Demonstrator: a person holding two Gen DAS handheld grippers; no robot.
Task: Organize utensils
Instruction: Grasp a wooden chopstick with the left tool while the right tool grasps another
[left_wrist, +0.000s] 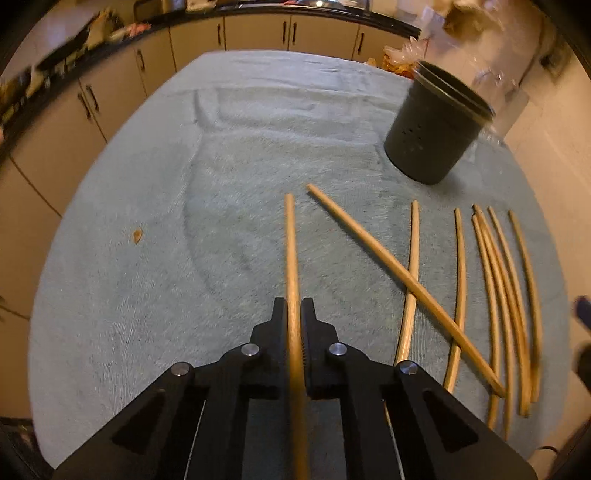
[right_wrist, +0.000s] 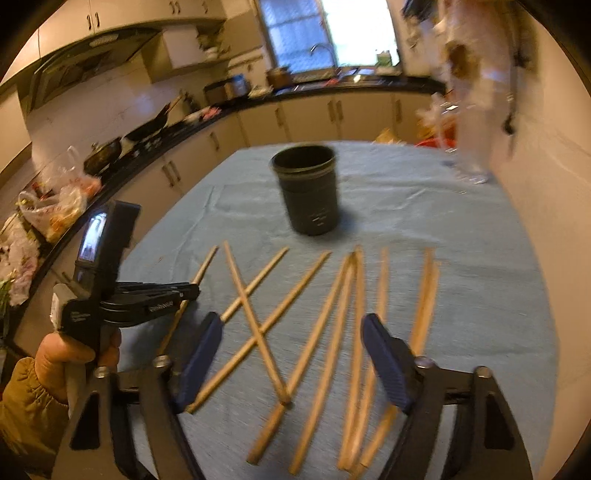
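Note:
My left gripper (left_wrist: 294, 306) is shut on a wooden chopstick (left_wrist: 291, 243) that points forward along its fingers, over the blue towel (left_wrist: 147, 206). Several more chopsticks (left_wrist: 495, 280) lie on the towel to its right; one (left_wrist: 388, 262) lies crossed over two others. A dark round utensil holder (left_wrist: 432, 129) stands upright at the far right. In the right wrist view my right gripper (right_wrist: 291, 332) is open and empty above the spread chopsticks (right_wrist: 347, 325), with the holder (right_wrist: 308, 188) beyond them. The left gripper (right_wrist: 184, 290) shows at the left with its chopstick (right_wrist: 205, 264).
Cream kitchen cabinets (left_wrist: 255, 33) and a dark counter (right_wrist: 155, 129) with pans and bags run along the far and left sides of the table. Plastic bags (left_wrist: 402, 55) sit past the holder. A small brown stain (left_wrist: 137, 235) marks the towel at the left.

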